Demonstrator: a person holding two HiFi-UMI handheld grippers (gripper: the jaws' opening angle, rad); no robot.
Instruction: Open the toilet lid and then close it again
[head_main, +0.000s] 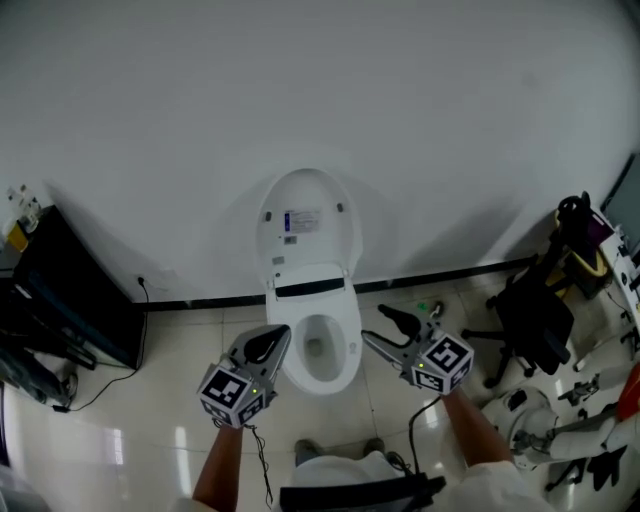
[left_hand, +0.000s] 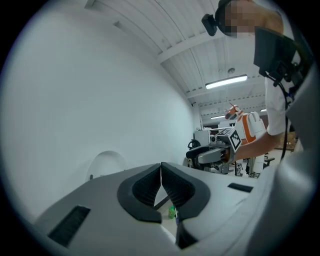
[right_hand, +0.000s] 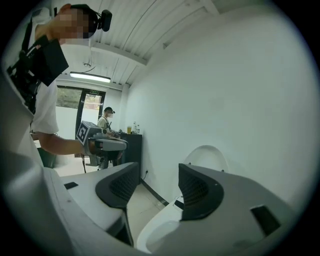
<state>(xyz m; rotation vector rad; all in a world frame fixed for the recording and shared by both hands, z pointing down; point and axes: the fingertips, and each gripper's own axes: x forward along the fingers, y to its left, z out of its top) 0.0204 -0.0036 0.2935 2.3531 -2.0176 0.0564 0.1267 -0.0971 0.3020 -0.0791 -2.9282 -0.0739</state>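
Head view, looking steeply down on a white ceramic toilet bowl (head_main: 347, 350) set against a plain white wall (head_main: 300, 90). The white oval plastic toilet lid (head_main: 305, 222) stands raised at 12 o'clock from the bowl, leaning back towards the wall with its underside and label facing the camera; the bowl opening is uncovered. The left gripper (head_main: 274, 338), grey with a marker cube at its rear, hangs at about 8 o'clock of the bowl, just beside the rim; its jaws are pressed together with nothing between them. The right gripper (head_main: 376, 326) hangs at about 3 o'clock of the bowl, near the rim but apart from it; its jaws stand moderately apart and empty, and its own view shows only the bowl and the upright lid through the gap. Neither gripper touches the toilet. Judged from this layout, the opening step is complete and the closing step is in hand but not yet begun. The next move probably calls for one gripper to travel towards 12 o'clock, reach the upper edge of the lid, tip it forward off the wall, and lower it with control so that it does not slam onto the bowl.
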